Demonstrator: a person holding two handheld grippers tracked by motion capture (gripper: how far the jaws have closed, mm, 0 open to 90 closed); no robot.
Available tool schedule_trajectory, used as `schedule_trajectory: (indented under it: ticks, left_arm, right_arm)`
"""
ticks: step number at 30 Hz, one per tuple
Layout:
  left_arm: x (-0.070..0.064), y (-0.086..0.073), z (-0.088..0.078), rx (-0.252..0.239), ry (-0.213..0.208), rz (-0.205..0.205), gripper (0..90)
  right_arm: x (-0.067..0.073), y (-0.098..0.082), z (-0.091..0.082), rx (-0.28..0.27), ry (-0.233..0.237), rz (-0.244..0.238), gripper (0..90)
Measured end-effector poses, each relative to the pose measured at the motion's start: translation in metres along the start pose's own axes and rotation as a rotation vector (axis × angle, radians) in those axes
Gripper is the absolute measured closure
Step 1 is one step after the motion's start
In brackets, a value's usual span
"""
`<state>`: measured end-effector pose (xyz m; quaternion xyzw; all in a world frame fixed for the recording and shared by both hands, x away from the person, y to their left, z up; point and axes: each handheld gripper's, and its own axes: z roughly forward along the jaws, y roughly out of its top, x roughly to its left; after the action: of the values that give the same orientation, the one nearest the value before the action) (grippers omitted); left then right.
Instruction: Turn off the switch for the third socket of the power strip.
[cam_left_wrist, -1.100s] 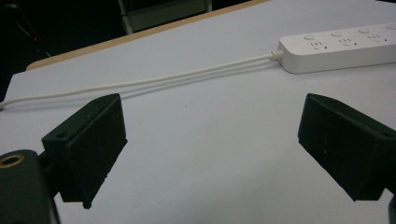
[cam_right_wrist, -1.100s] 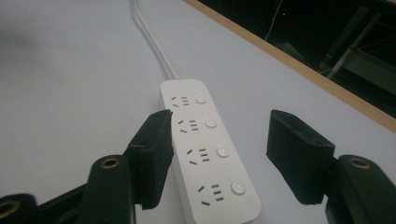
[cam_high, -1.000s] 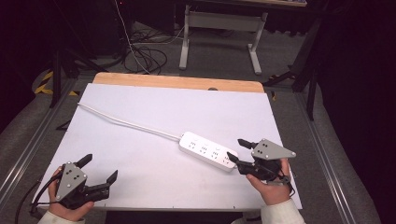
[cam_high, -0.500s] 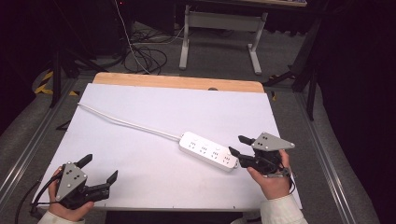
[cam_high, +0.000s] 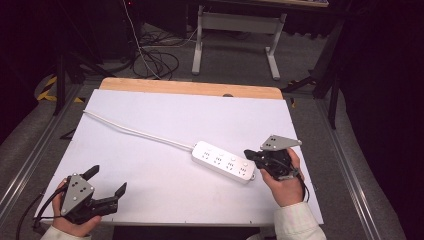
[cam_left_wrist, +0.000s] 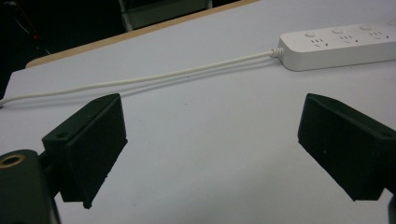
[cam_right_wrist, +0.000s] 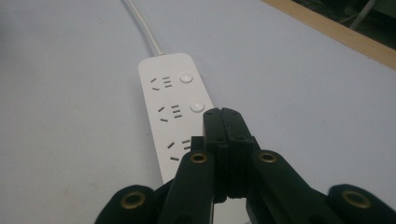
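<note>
A white power strip (cam_high: 223, 162) lies flat on the white counter (cam_high: 165, 130), right of centre, its cord (cam_high: 135, 131) running diagonally across the surface to the far left edge. The right hand-held gripper (cam_high: 254, 156), jaws pressed together with nothing between them, sits at the strip's near end, its closed tips above the socket face in the right gripper view; contact with the strip cannot be told. The left hand-held gripper (cam_high: 107, 185) rests at the near left corner of the counter, well apart from the strip, jaws spread wide and empty.
</note>
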<state>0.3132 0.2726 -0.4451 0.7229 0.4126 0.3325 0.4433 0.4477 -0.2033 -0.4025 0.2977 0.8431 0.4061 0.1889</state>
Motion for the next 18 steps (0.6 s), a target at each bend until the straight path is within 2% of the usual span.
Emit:
schedule_trajectory:
  ticks: [3, 8, 12, 15, 18]
  left_arm:
    - [0.000, 0.000, 0.000, 0.001, -0.001, -0.002, 8.4]
    - [0.000, 0.000, 0.000, 0.001, -0.001, -0.002, 8.4]
    - [0.000, 0.000, 0.000, 0.001, -0.001, -0.002, 8.4]
    - [0.000, 0.000, 0.000, 0.002, -0.002, -0.002, 8.4]
    - [0.000, 0.000, 0.000, 0.003, -0.001, -0.003, 8.4]
  right_arm:
    - [-0.002, 0.001, 0.006, 0.018, -0.005, 0.011, 90.0]
    - [-0.004, 0.002, 0.015, 0.036, -0.001, 0.058, 90.0]
    - [-0.007, 0.002, 0.025, 0.045, 0.029, 0.109, 90.0]
    - [-0.008, 0.001, 0.029, 0.041, 0.050, 0.119, 90.0]
    - [-0.007, -0.001, 0.036, 0.046, 0.047, 0.117, 90.0]
